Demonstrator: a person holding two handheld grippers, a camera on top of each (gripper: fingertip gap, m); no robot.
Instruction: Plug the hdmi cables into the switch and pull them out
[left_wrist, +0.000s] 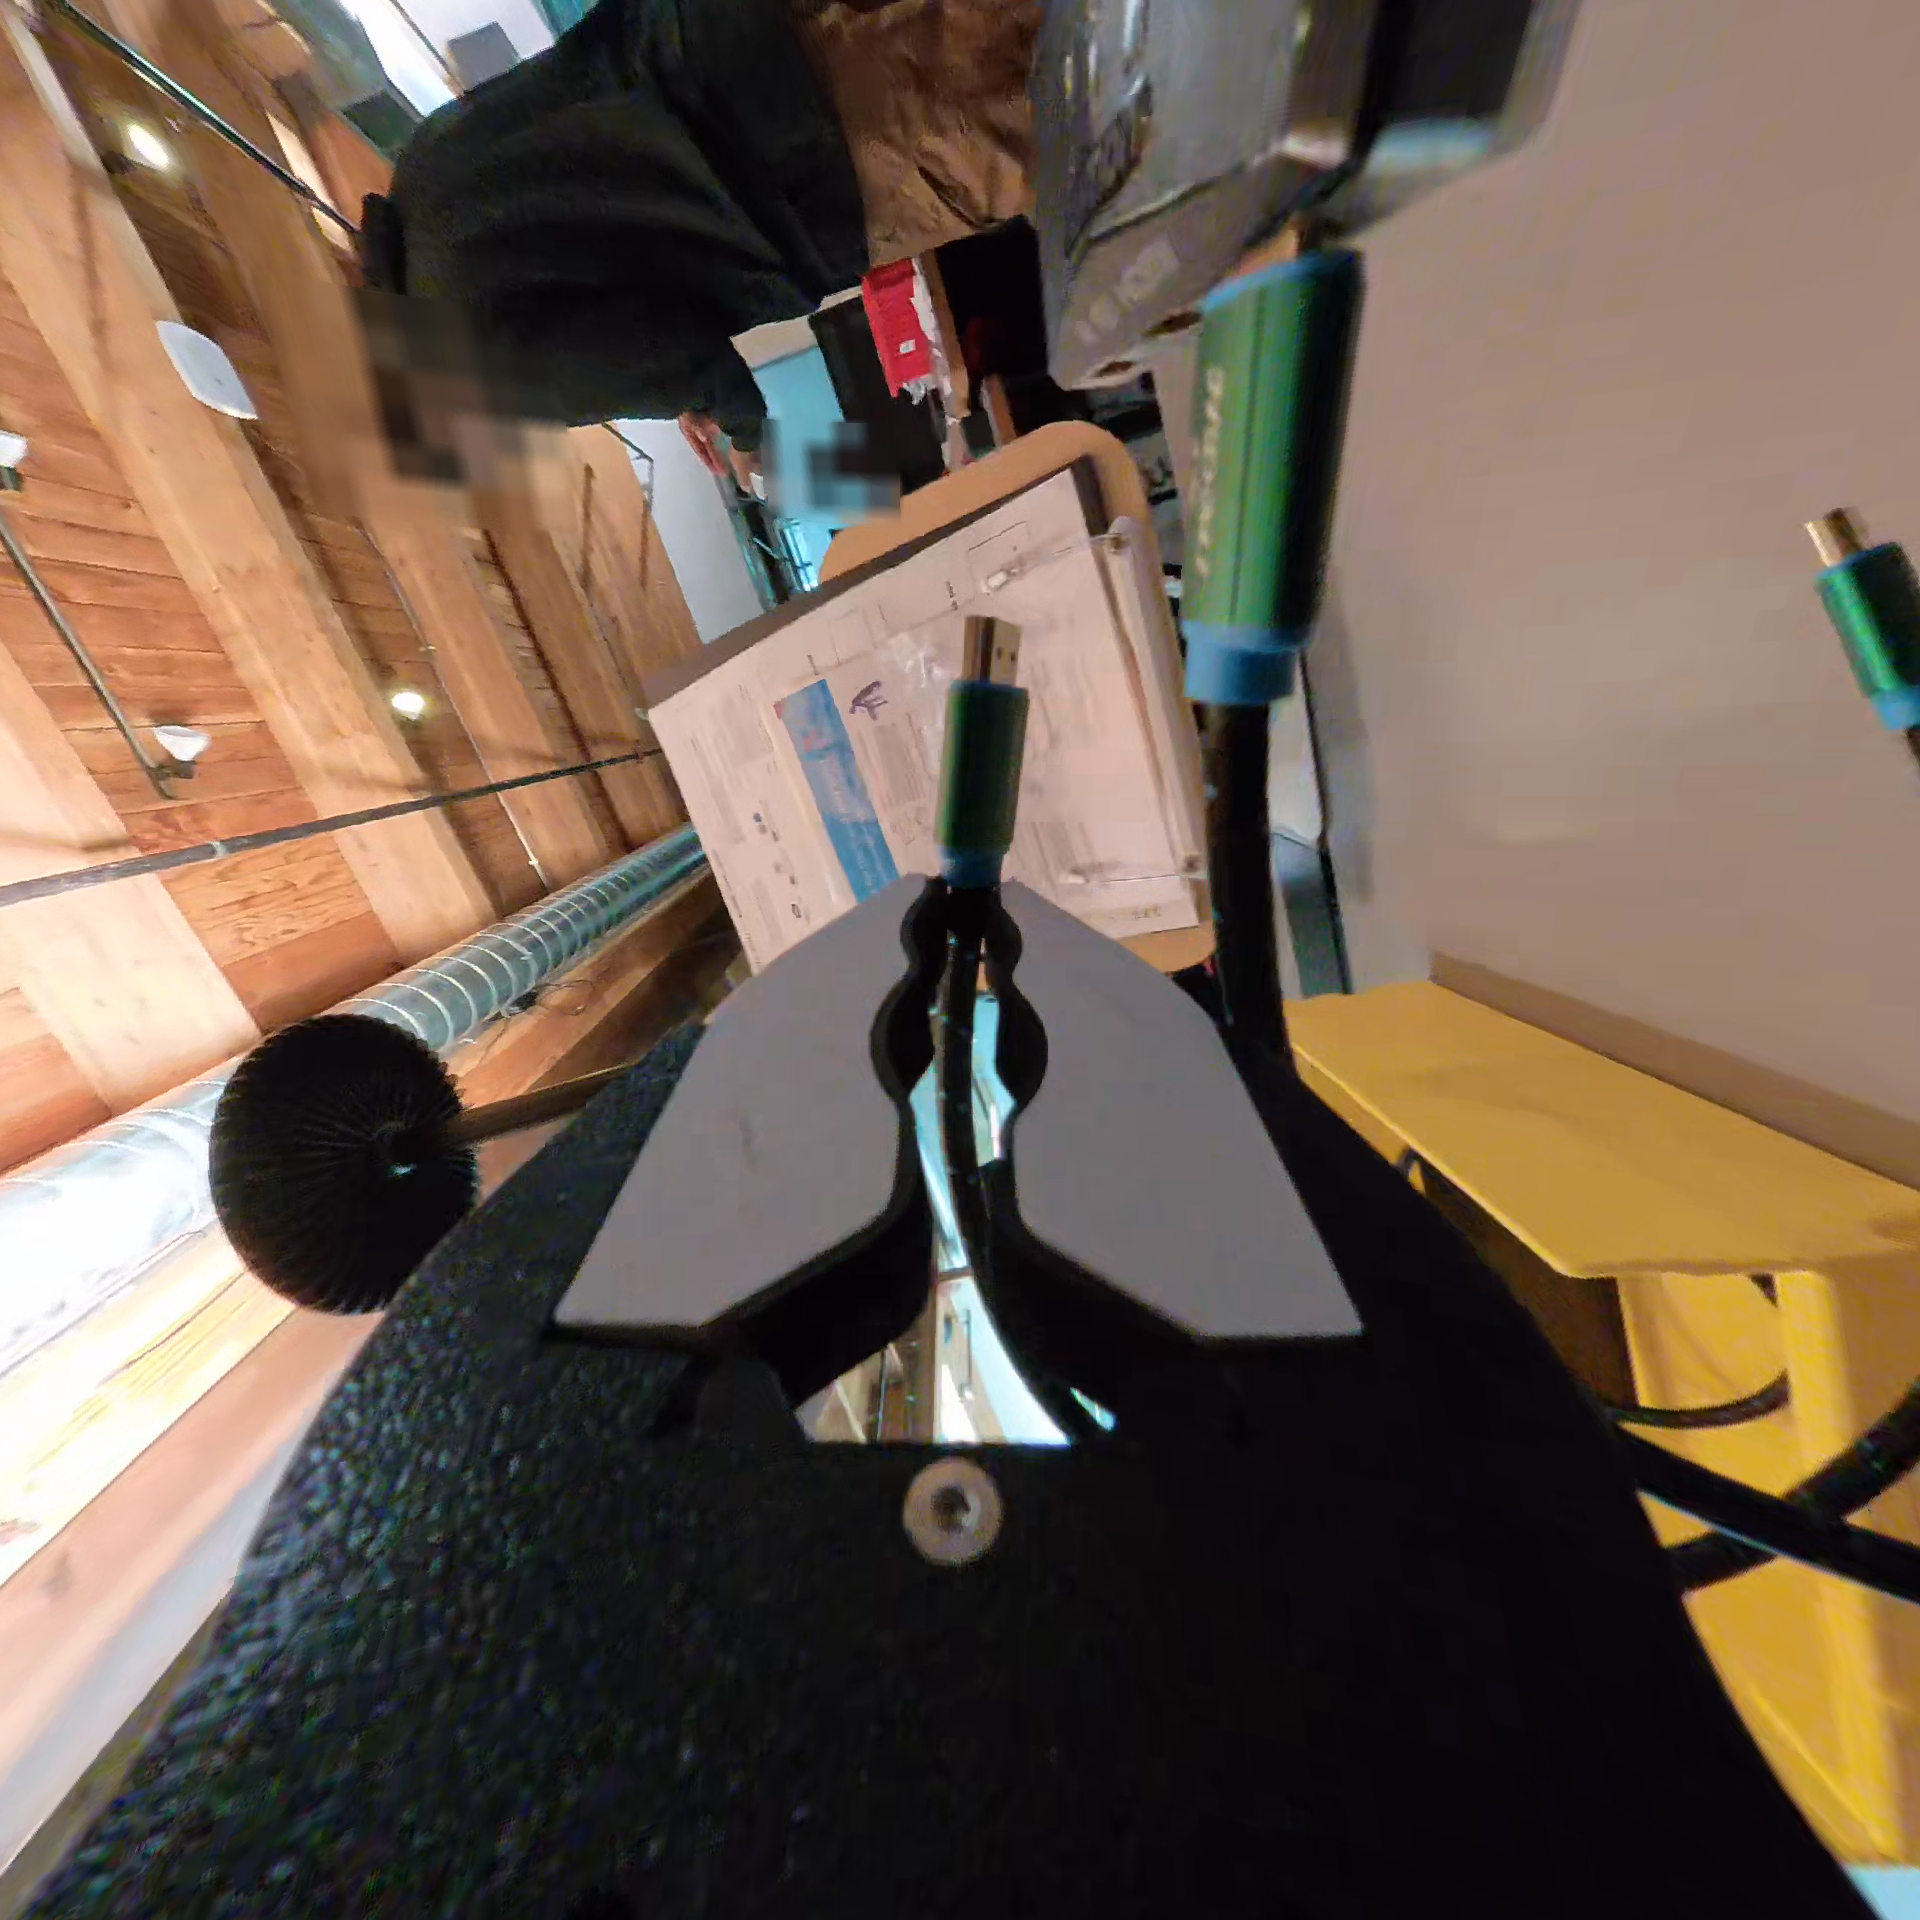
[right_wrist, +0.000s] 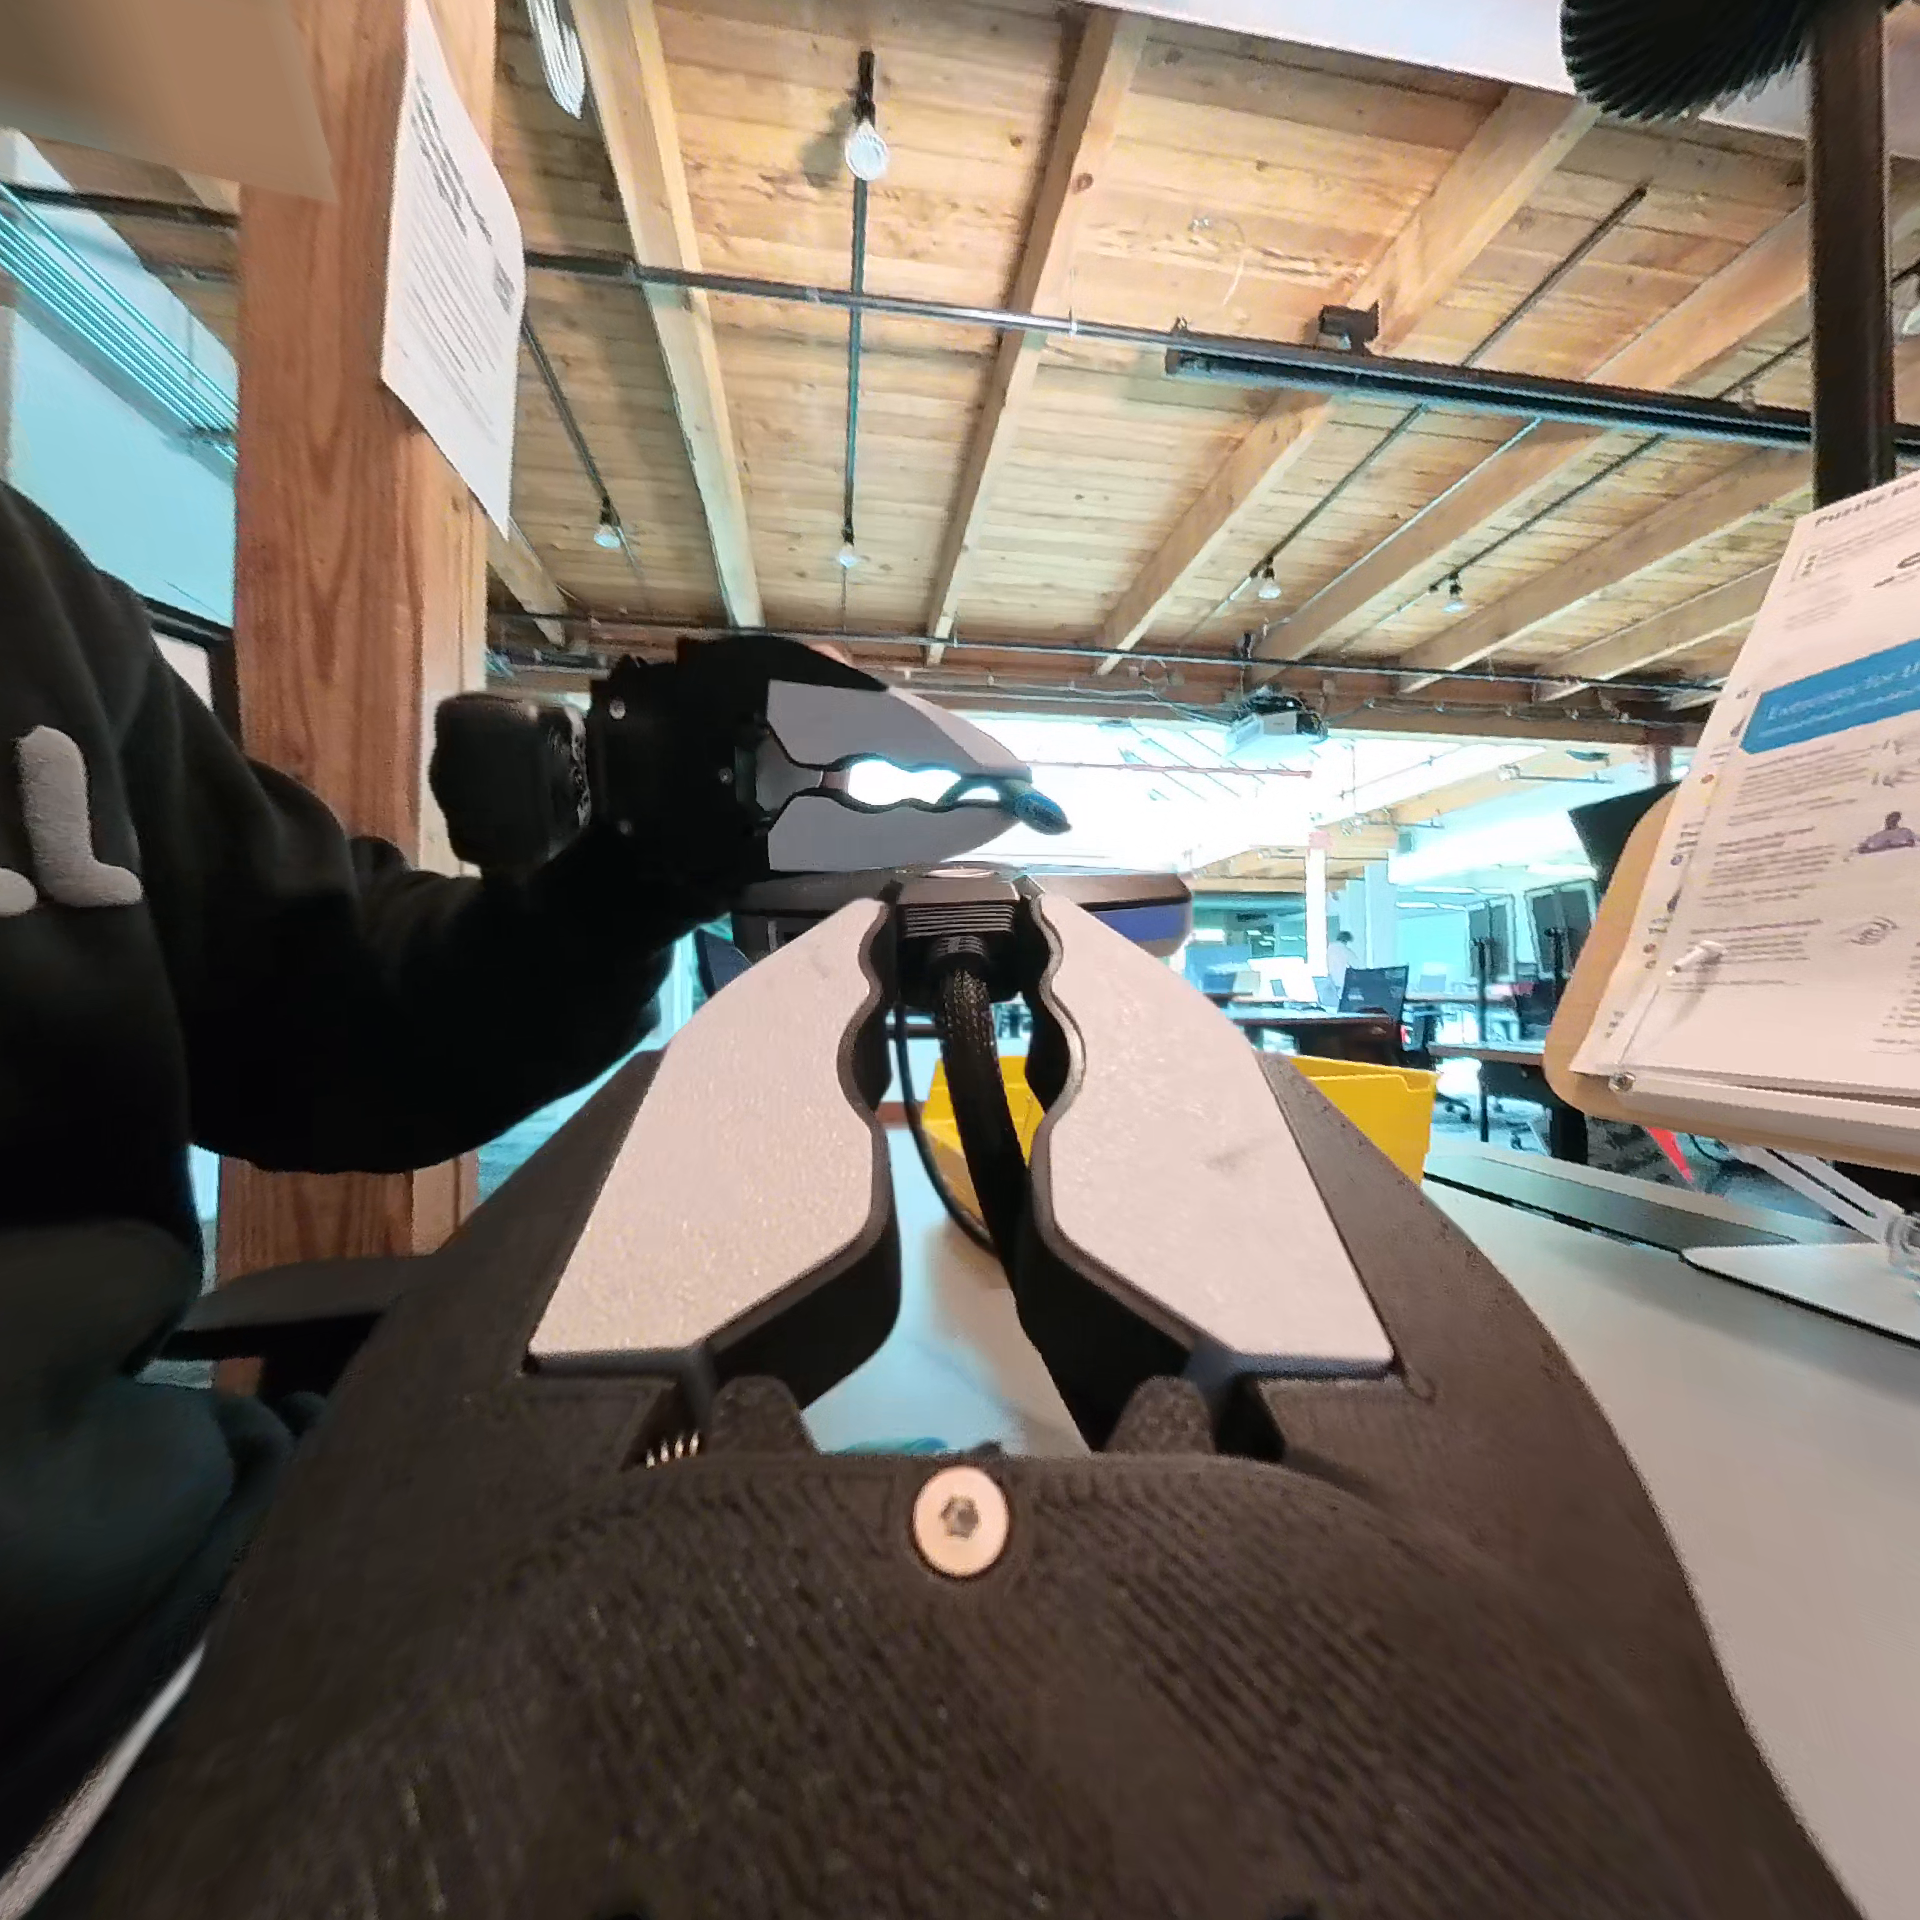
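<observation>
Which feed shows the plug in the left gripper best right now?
The left wrist view: the green-shelled HDMI plug sticks out past the shut left gripper, metal tip fully visible and unplugged. In the right wrist view only its small dark end shows past that gripper's tips, against bright windows.

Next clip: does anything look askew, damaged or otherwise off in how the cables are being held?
Nothing looks damaged. The left gripper pinches the cable just behind its green HDMI plug, so the plug juts out unsupported. The right gripper holds a black connector squarely. Another green plug meets the grey switch.
</observation>
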